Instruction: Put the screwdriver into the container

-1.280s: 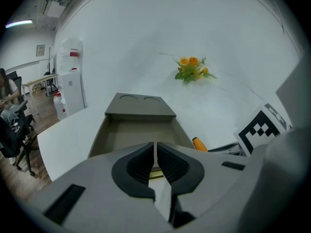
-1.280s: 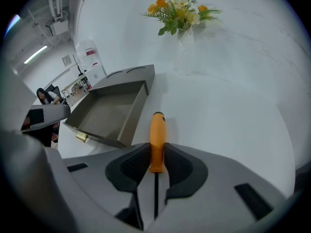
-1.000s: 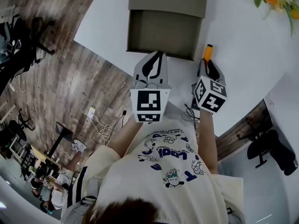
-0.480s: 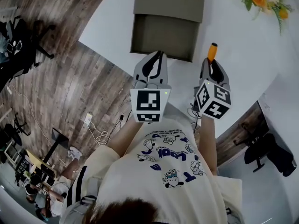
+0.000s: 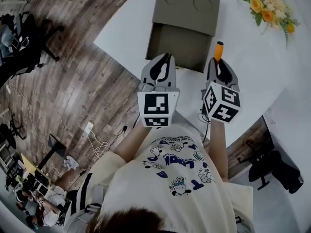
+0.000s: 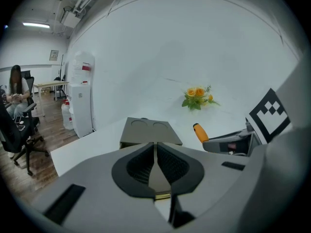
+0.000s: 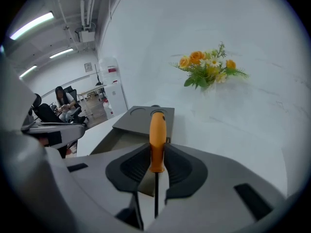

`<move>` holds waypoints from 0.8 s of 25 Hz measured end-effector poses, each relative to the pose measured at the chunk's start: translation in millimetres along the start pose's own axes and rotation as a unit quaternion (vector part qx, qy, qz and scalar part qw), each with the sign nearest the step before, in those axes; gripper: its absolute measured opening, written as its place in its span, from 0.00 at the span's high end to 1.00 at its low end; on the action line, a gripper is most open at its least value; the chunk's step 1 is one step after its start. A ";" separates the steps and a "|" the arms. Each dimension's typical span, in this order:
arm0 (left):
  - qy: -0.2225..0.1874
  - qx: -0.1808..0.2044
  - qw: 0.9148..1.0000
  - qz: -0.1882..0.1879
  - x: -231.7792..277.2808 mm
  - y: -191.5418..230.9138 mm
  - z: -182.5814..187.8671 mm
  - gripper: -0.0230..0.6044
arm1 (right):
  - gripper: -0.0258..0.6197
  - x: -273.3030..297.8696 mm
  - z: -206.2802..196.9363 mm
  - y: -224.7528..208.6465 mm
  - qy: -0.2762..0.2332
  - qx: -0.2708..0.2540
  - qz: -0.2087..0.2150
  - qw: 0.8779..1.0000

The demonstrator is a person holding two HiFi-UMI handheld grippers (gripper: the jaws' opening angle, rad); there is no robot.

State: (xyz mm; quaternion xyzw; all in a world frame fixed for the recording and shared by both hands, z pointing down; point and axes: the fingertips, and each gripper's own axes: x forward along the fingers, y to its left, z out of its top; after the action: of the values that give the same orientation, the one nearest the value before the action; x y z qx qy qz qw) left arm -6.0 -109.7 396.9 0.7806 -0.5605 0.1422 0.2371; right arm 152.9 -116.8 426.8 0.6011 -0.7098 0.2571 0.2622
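Because the orange handle is the thick, easy part to clamp, I have the right gripper (image 7: 156, 152) closed on the screwdriver (image 7: 156, 130) there, with the pads pressing on the handle's lower half. The butt of the handle sticks out forward past the jaw tips. The thin dark shaft runs back between the jaws toward the gripper body, so the tool lies along the gripper's own line. I judge that this suits the job, since the tool can go in lengthwise without much twisting.

The screwdriver is up off the white counter (image 5: 252, 67). From the head view, its handle tip sits just beside the near right corner of the container (image 5: 181, 42), not over the opening yet. The container is an olive-grey box with an open tray part facing me and a flat part behind it with two round recesses. As far as I can see, the open part is empty.

The left gripper (image 6: 156, 148) has its jaws together with nothing between them, and it hovers close to the container's near edge. I read it as parked there, ready to steady the box if it slides, though I cannot tell whether it touches.

Next I would need to swing the right gripper leftward over the open part and lower it before letting go. A bunch of yellow flowers (image 5: 269, 6) stands well off to the right, out of the path.
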 end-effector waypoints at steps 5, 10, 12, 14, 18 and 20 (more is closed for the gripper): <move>-0.013 -0.014 1.000 0.012 1.6 7.7 12.3 0.91 | 0.80 9.0 19.8 23.1 -0.008 -0.031 0.029 0.999; -0.015 -0.024 0.999 0.025 3.5 17.6 16.0 0.91 | 0.80 21.4 31.9 45.5 -0.011 -0.068 0.059 0.996; -0.014 -0.026 0.999 0.031 4.3 20.7 13.7 0.91 | 0.80 26.8 30.7 51.1 -0.011 -0.079 0.066 0.995; -0.011 -0.027 0.999 0.036 6.4 24.9 11.0 0.91 | 0.80 33.9 28.0 55.9 -0.009 -0.087 0.073 0.994; -0.006 -0.030 0.999 0.045 13.5 33.0 6.1 0.91 | 0.80 48.6 20.9 63.6 0.000 -0.103 0.083 0.991; -0.002 -0.029 0.998 0.047 17.2 37.0 3.3 0.91 | 0.80 54.8 17.2 68.2 0.005 -0.115 0.089 0.989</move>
State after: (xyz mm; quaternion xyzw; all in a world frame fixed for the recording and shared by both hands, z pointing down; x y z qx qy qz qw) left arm -35.3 -134.9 410.3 0.7464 -0.6012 0.1349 0.2514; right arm 76.7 -158.0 448.1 0.5005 -0.7838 0.1988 0.3092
